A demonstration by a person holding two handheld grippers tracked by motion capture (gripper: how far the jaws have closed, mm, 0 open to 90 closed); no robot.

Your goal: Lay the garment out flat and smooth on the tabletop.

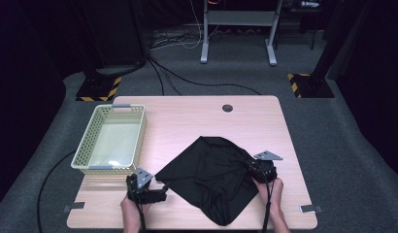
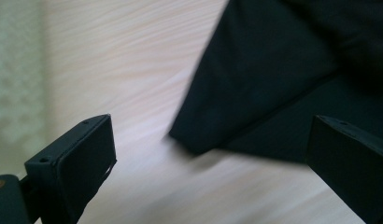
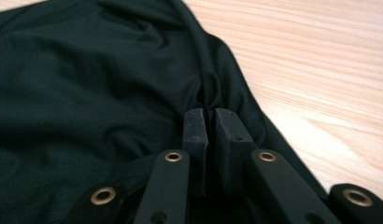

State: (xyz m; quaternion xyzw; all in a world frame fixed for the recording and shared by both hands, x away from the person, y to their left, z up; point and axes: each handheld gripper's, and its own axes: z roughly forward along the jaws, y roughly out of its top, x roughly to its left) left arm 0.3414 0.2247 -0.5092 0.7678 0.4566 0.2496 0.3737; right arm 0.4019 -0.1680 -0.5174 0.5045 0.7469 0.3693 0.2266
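A black cloth (image 1: 211, 177) lies crumpled on the front middle of the wooden table (image 1: 187, 114). My right gripper (image 1: 250, 170) is at the cloth's right edge. In the right gripper view its pads (image 3: 195, 126) are pressed together with a bunched fold of the cloth (image 3: 87, 93) pinched between them. My left gripper (image 1: 160, 189) sits at the cloth's left corner near the table's front edge. Its jaws stand wide apart in the left gripper view, and the corner of the cloth (image 2: 264, 79) lies on the wood just ahead of them, untouched.
A pale green slotted basket (image 1: 83, 150) stands on the left part of the table, close behind my left gripper. A round cable hole (image 1: 227, 108) sits near the far edge. Grey tape marks (image 1: 311, 208) lie at the front corners.
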